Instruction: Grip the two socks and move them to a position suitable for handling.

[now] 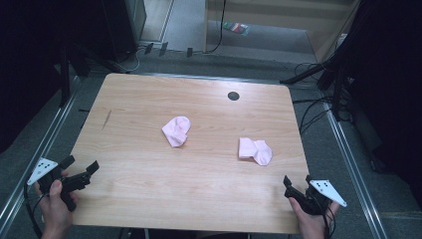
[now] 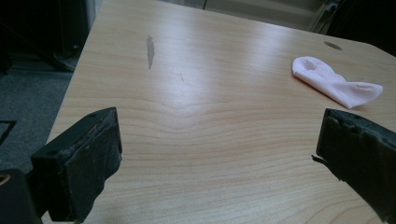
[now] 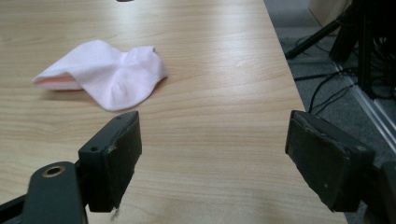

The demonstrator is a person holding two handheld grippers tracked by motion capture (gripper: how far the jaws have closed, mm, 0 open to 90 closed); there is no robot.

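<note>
High view: at the lower left of the frame the left hand-held black two-jaw gripper point(image 1: 79, 166) sits over the near left corner of the light wooden table point(image 1: 149, 194), its jaws spread wide with nothing between them; at the lower right the right hand-held black two-jaw gripper point(image 1: 295, 180) rests at the table's near right edge, jaws likewise wide apart and empty. Farther up, right of centre, a small pale pink crumpled cloth sock point(image 1: 255, 150) lies flat on the wood, well apart from both grippers. Just left of centre and a little farther back lies a second pale pink folded cloth sock point(image 1: 176, 130), apart from the first. In the right gripper view the first sock point(image 3: 105, 74) lies in the upper left, beyond the open jaws. In the left gripper view the second sock point(image 2: 334, 81) lies at the upper right. Near the table's far edge is a small dark round hole point(image 1: 233, 95).
</note>
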